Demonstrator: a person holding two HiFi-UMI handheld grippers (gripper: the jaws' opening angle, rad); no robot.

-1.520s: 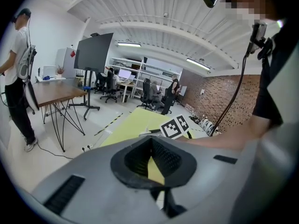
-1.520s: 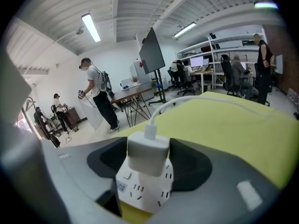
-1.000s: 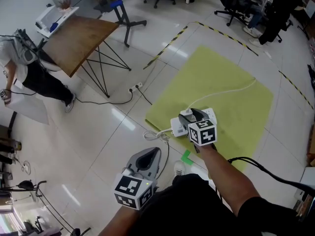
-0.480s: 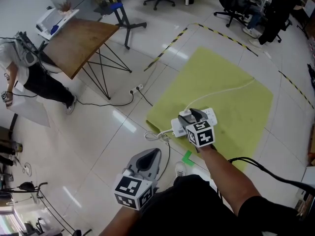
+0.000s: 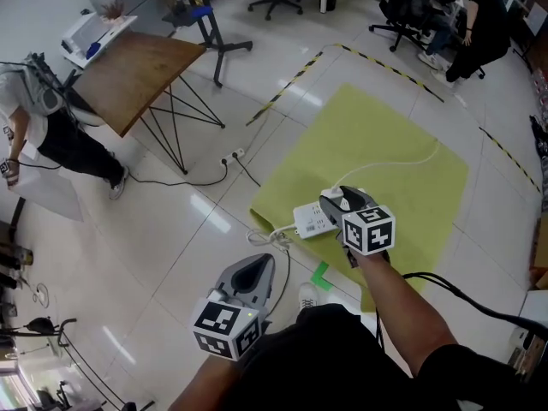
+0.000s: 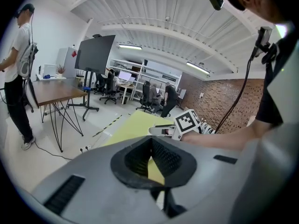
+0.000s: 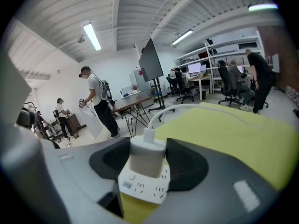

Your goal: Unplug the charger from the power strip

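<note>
My right gripper [image 5: 340, 198] [image 7: 149, 157] is shut on the white charger [image 7: 147, 158], one black pad on each side of its body. The white power strip [image 5: 313, 219] [image 7: 142, 185] sits right under the charger, whose base still meets the strip's face; I cannot tell whether the pins are seated. The charger's white cable [image 5: 394, 159] runs off across the yellow mat [image 5: 385, 135]. My left gripper [image 5: 270, 260] [image 6: 150, 142] hangs low near my body over the tiled floor, its tips together with nothing between them.
A wooden table [image 5: 137, 62] on black legs stands at the far left, with a person [image 5: 38, 118] beside it. A second power strip [image 5: 233, 154] and black cords lie on the floor. Black-and-yellow tape [image 5: 287, 82] borders the mat; office chairs and people stand beyond.
My right gripper has risen and shifted right with the charger in it; the strip now shows more to its left. The left gripper has stayed put.
</note>
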